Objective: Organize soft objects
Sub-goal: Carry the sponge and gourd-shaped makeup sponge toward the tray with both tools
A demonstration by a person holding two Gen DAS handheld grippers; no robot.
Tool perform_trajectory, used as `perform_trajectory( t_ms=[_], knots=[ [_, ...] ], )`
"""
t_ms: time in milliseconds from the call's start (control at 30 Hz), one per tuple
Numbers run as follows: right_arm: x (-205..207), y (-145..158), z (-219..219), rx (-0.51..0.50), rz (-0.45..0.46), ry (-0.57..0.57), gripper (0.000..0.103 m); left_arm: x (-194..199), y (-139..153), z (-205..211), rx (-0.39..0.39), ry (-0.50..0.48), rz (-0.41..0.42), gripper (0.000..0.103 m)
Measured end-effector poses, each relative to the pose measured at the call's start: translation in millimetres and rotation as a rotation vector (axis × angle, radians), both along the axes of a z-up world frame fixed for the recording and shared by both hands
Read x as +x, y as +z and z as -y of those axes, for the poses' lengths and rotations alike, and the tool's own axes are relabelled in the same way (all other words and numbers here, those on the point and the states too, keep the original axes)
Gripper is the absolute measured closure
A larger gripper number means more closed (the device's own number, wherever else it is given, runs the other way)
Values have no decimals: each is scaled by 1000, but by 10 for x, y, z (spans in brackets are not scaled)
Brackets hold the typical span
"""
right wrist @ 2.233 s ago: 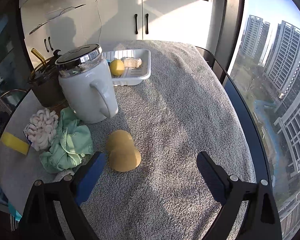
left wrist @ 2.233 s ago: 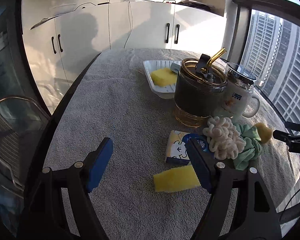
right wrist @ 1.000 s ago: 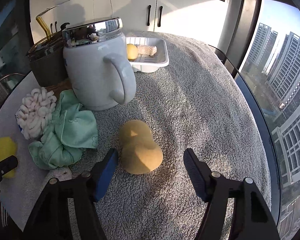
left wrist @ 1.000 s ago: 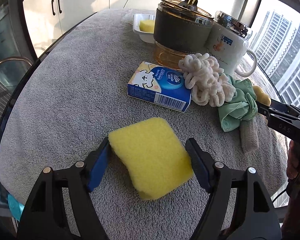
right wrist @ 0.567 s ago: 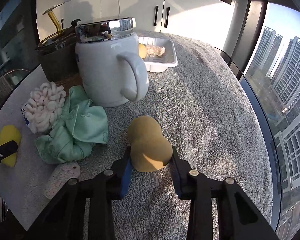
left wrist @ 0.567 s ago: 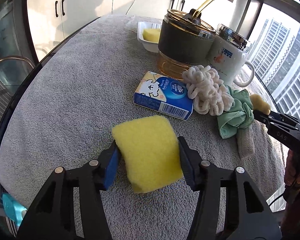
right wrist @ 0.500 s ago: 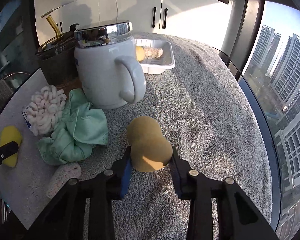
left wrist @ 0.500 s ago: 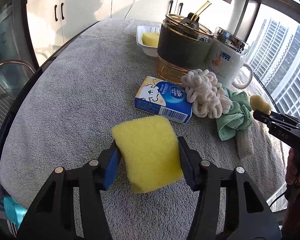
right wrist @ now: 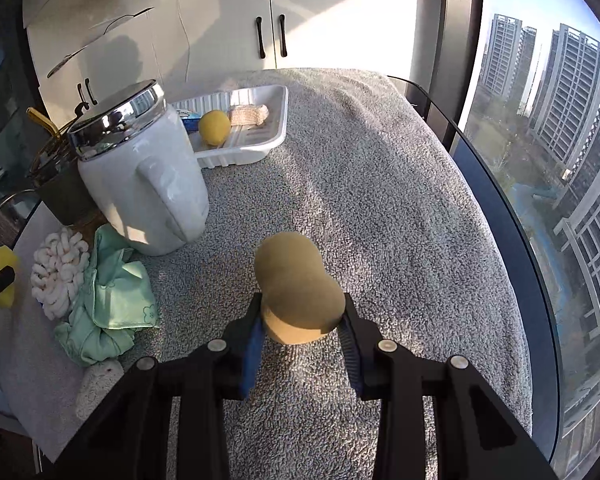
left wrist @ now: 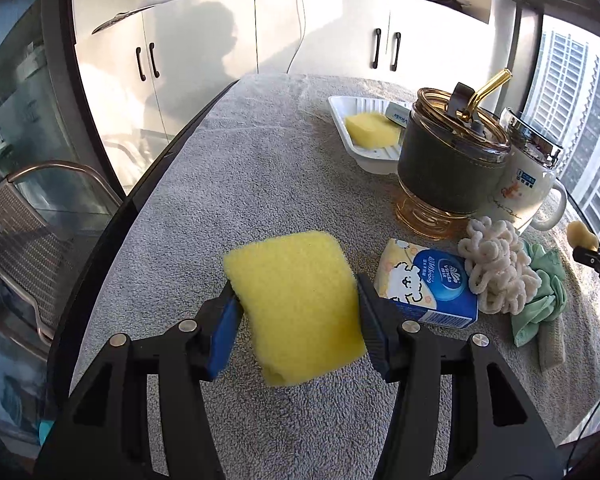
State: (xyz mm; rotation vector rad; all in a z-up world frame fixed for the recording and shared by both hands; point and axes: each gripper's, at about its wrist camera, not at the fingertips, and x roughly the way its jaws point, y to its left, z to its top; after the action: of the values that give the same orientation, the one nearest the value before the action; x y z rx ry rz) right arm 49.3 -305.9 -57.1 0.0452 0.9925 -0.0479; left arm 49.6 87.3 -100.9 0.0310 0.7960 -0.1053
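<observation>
Left tongs clamped on flat yellow rectangular sponge, held clear above grey towel-covered counter. Right tongs clamped on tan gourd-shaped makeup sponge, narrow end forward. White plastic tray lies ahead-left of right tongs, ahead-right of left tongs; neither clearly nearer.

Left wrist view sits low and close over the towel-covered table, looking along its fingers toward the white cabinets. Right wrist view looks the same way from the window side. Both share the white tray, white mug, cream knit piece and green cloth.
</observation>
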Motion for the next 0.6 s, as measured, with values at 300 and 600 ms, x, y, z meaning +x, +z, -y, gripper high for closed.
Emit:
perform_trajectory(
  t_ms=[300,600],
  knots=[
    [262,75,192,-25,6,-34,66,468,-12,-201,38,31,18,51],
    [781,128,398,-32,3,-47,66,1086,121,-281,96,-12,94,51]
  ],
)
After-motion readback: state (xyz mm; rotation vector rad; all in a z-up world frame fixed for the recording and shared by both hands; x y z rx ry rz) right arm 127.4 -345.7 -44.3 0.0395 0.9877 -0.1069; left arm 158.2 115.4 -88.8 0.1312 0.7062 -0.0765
